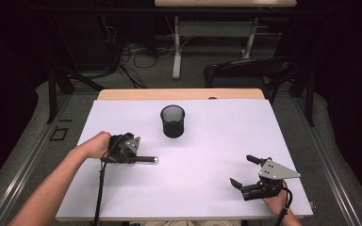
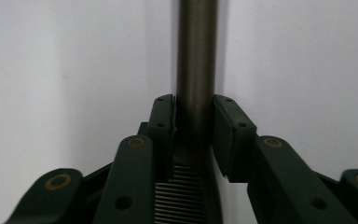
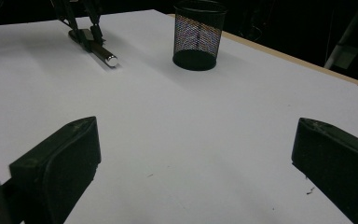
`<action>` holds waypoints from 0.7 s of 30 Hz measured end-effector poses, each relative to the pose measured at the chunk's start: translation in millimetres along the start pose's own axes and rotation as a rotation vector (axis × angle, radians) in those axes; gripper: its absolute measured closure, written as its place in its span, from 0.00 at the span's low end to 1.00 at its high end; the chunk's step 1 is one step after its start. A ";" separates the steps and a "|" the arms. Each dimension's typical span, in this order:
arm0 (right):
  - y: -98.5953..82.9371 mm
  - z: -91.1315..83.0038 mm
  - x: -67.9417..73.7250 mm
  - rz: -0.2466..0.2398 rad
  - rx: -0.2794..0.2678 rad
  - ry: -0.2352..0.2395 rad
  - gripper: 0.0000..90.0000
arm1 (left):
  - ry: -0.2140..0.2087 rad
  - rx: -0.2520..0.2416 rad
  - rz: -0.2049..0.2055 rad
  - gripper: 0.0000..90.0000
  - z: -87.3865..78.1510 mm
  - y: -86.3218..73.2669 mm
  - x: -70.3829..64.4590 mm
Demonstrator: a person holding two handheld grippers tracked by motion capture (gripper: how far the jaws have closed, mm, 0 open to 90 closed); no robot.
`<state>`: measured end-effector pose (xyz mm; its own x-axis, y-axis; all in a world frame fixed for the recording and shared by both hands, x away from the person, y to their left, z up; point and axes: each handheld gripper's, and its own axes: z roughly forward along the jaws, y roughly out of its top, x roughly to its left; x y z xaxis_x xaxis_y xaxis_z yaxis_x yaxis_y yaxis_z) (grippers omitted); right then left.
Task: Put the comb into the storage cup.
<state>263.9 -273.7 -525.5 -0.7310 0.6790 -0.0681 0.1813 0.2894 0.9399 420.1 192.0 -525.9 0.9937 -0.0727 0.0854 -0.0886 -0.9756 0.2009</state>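
A dark metal rod [image 1: 147, 159] with a silver tip lies flat on the white tabletop [image 1: 193, 193], left of centre. My left gripper [image 1: 139, 159] is shut on its near end, and the tip points right. In the left gripper view the rod [image 2: 196, 56] runs straight up between the two pads of the left gripper [image 2: 193, 112]. A black mesh cup [image 1: 173, 121] stands upright behind the rod, apart from it. My right gripper [image 1: 241, 169] rests open at the front right, with nothing between its jaws [image 3: 196, 140]. The right gripper view takes in the rod [image 3: 103, 54] and the cup [image 3: 198, 35] farther off.
A strip of wooden table edge [image 1: 179, 94] shows behind the white sheet. Beyond the table stand a dark chair [image 1: 250, 68] and a desk frame with cables on the floor.
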 end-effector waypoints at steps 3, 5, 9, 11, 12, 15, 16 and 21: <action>-0.2 0.5 -0.2 0.001 -0.001 0.000 0.01 | -0.004 0.017 0.029 0.80 0.0 2.6 0.9; -0.1 0.2 0.0 -0.001 0.002 0.000 0.01 | -0.016 0.035 0.034 0.80 -0.7 3.7 2.2; -0.2 -0.5 -0.6 -0.002 0.001 -0.002 0.01 | -0.016 0.037 0.024 0.81 -4.8 2.4 3.1; -0.2 -0.6 -0.8 -0.002 0.001 -0.003 0.01 | -0.005 0.012 0.006 0.81 -9.7 1.5 1.8; -0.3 0.1 -0.9 -0.001 -0.001 -0.002 0.01 | -0.002 0.005 0.005 0.81 -12.7 1.7 1.5; -0.1 0.5 -0.5 0.002 0.000 -0.001 0.01 | 0.024 -0.006 0.005 0.81 -21.4 4.0 0.1; 0.1 1.0 -0.1 0.001 -0.002 -0.002 0.01 | 0.026 -0.015 0.000 0.81 -24.1 5.0 -0.2; 0.6 1.1 0.3 -0.003 0.006 0.000 0.01 | 0.054 -0.037 -0.004 0.81 -37.8 11.9 -2.5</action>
<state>264.4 -272.6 -525.3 -0.7313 0.6784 -0.0706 0.1834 0.2952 0.9376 413.9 188.3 -486.8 0.9889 -0.0569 0.1372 -0.0886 -0.9675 0.2370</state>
